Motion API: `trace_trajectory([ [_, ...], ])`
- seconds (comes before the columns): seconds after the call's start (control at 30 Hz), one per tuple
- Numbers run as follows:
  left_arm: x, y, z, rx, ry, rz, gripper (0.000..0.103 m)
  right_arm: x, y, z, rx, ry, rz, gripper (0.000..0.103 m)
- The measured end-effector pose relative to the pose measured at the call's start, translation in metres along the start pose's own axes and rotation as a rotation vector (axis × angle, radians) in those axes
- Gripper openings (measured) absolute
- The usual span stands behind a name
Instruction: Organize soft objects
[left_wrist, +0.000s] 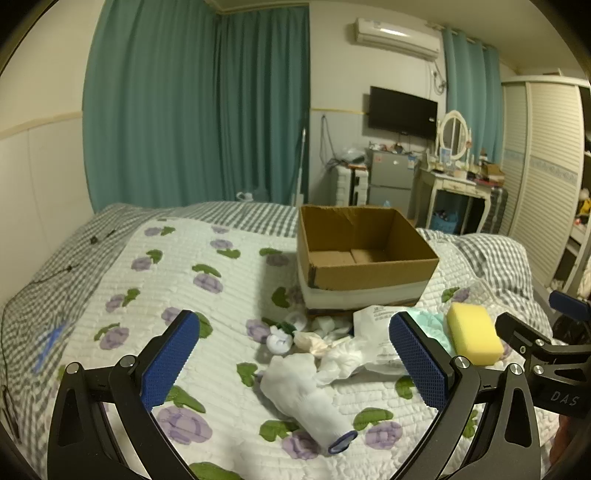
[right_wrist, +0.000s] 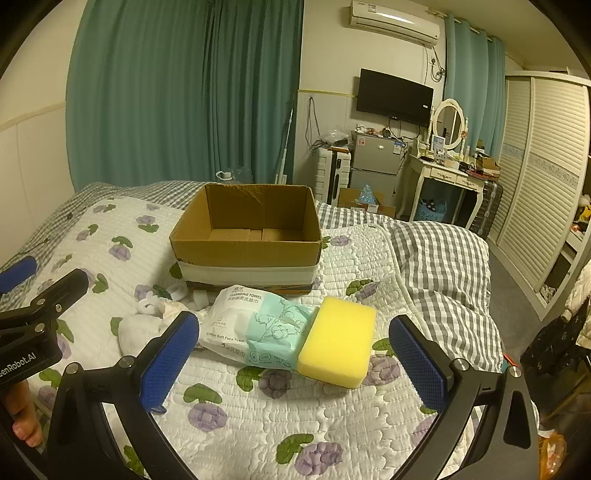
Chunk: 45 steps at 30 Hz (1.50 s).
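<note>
- The yellow sponge (right_wrist: 338, 341) lies on the quilt (right_wrist: 295, 417), long axis pointing toward the cardboard box (right_wrist: 245, 236), leaning on the towel pack (right_wrist: 255, 325).
- The white sock (left_wrist: 306, 398) lies lengthwise, cuff nearest the camera; the small items (left_wrist: 295, 334) beyond it are hard to make out.
- Left gripper (left_wrist: 293, 365) and right gripper (right_wrist: 293, 363) are both spread wide, empty.

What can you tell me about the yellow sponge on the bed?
The sponge is a plain yellow foam block, rectangular with rounded edges, dry-looking and undented. It lies flat on the quilt, in front of the box and apart from it. One end rests against and slightly over the towel pack. The right gripper is open in front of it, not touching; the left gripper is open too.
</note>
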<state>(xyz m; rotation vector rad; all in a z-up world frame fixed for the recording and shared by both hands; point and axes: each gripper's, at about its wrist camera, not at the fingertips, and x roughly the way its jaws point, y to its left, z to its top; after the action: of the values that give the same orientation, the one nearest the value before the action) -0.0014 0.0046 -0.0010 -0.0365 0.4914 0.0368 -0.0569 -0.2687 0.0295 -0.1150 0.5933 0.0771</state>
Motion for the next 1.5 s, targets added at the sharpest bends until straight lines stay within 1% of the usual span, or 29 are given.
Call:
trace_trajectory([
  [0.4, -0.012, -0.003, 0.01, 0.014, -0.019, -0.017, 0.103, -0.012, -0.006, 0.006, 0.004, -0.019, -0.005, 0.103],
  [0.47, -0.011, -0.004, 0.011, 0.022, -0.014, -0.014, 0.103, -0.012, -0.008, 0.007, 0.004, -0.021, -0.007, 0.103],
  [0.57, -0.005, -0.008, 0.011, 0.035, 0.009, 0.007, 0.103, -0.006, -0.012, 0.011, -0.01, -0.002, -0.016, 0.103],
  [0.67, 0.004, -0.01, 0.008, 0.038, 0.048, 0.016, 0.103, 0.005, -0.019, 0.018, -0.035, 0.026, -0.041, 0.103],
  [0.77, 0.021, -0.011, -0.001, 0.041, 0.111, 0.03, 0.103, 0.021, -0.028, 0.018, -0.074, 0.071, -0.066, 0.103],
  [0.93, 0.065, -0.011, -0.032, 0.034, 0.291, 0.069, 0.103, 0.064, -0.049, -0.002, -0.045, 0.194, -0.057, 0.103],
  [1.0, 0.08, -0.01, -0.043, 0.026, 0.345, 0.073, 0.098, 0.083, -0.055, -0.012, -0.025, 0.245, -0.054, 0.103],
  [1.17, 0.104, -0.009, -0.058, 0.022, 0.427, 0.107, 0.098, 0.113, -0.047, -0.027, -0.028, 0.318, -0.012, 0.103],
  [1.23, 0.11, -0.009, -0.063, 0.018, 0.443, 0.107, 0.098, 0.121, -0.046, -0.028, -0.019, 0.338, -0.016, 0.099],
  [1.33, 0.123, -0.01, -0.071, 0.019, 0.482, 0.123, 0.097, 0.133, -0.049, -0.028, 0.018, 0.36, 0.0, 0.093],
  [1.37, 0.127, -0.01, -0.073, 0.018, 0.493, 0.124, 0.09, 0.136, -0.049, -0.028, 0.022, 0.366, 0.001, 0.085],
  [1.4, 0.131, -0.011, -0.075, 0.019, 0.509, 0.123, 0.08, 0.138, -0.049, -0.029, 0.026, 0.374, 0.005, 0.08],
  [1.43, 0.134, -0.012, -0.077, 0.019, 0.519, 0.117, 0.076, 0.14, -0.049, -0.031, 0.028, 0.378, 0.008, 0.08],
  [1.47, 0.135, -0.013, -0.079, 0.022, 0.523, 0.104, 0.071, 0.141, -0.048, -0.031, 0.024, 0.381, 0.004, 0.078],
  [1.5, 0.134, -0.015, -0.079, 0.031, 0.516, 0.107, 0.067, 0.141, -0.047, -0.032, 0.02, 0.379, -0.001, 0.076],
])
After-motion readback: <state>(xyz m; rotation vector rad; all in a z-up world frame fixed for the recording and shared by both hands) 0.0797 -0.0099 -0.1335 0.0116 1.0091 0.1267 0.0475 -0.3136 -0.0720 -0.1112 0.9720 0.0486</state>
